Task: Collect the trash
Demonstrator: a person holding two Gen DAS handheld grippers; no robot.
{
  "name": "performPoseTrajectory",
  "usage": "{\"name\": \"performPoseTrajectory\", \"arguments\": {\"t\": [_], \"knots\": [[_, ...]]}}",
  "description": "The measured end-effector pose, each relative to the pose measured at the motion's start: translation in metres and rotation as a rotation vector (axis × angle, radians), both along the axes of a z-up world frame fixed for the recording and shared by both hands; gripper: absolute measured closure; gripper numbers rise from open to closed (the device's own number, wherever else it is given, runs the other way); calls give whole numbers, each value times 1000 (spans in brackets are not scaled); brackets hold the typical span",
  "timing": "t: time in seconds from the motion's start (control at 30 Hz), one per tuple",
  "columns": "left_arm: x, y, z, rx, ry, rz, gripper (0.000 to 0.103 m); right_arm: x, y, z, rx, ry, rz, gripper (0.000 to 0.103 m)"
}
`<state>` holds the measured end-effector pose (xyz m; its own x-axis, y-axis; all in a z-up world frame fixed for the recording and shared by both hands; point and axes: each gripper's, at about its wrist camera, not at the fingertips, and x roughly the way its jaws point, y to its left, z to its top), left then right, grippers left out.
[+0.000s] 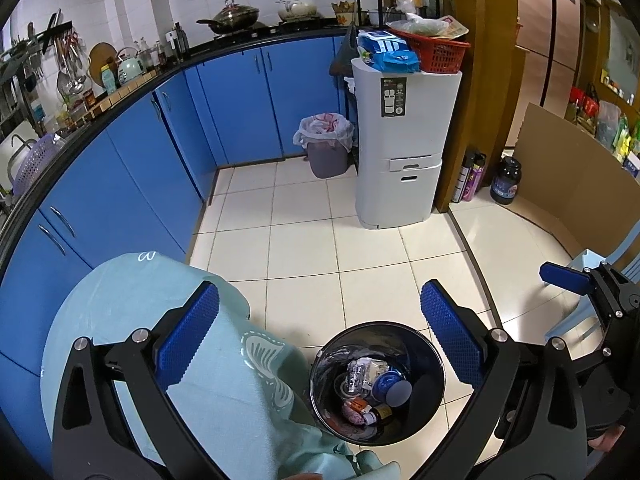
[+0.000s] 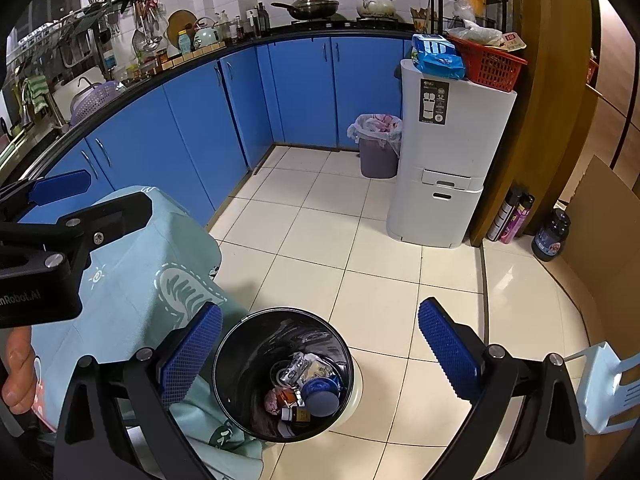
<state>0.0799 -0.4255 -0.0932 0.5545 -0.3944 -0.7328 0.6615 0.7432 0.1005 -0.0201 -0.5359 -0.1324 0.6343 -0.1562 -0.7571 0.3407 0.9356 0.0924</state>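
A black round trash bin (image 1: 340, 344) (image 2: 248, 344) stands on the tiled floor below both grippers. Inside lie several pieces of trash: a blue-capped container (image 1: 394, 388) (image 2: 320, 396), crumpled clear plastic (image 1: 360, 372) (image 2: 298, 366) and a small brown bottle (image 1: 378, 414) (image 2: 298, 414). My left gripper (image 1: 320, 340) is open and empty above the bin. My right gripper (image 2: 320, 352) is open and empty above the bin; it also shows at the right edge of the left wrist view (image 1: 568, 278).
A table with a light green cloth (image 1: 132, 312) (image 2: 152, 264) stands left of the bin. Blue cabinets (image 1: 224, 100) line the left and back. A grey lined bin (image 1: 326, 144), a white appliance (image 1: 404, 140), a light blue chair (image 2: 608, 384) and cardboard (image 1: 568, 168) stand around.
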Motion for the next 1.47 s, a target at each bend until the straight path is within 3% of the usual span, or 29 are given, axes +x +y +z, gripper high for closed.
{"name": "performPoseTrajectory", "arguments": {"t": [1.47], "knots": [[0,2,5,-10,25,14,4,3,4,-2,-5,10,12,7]]}}
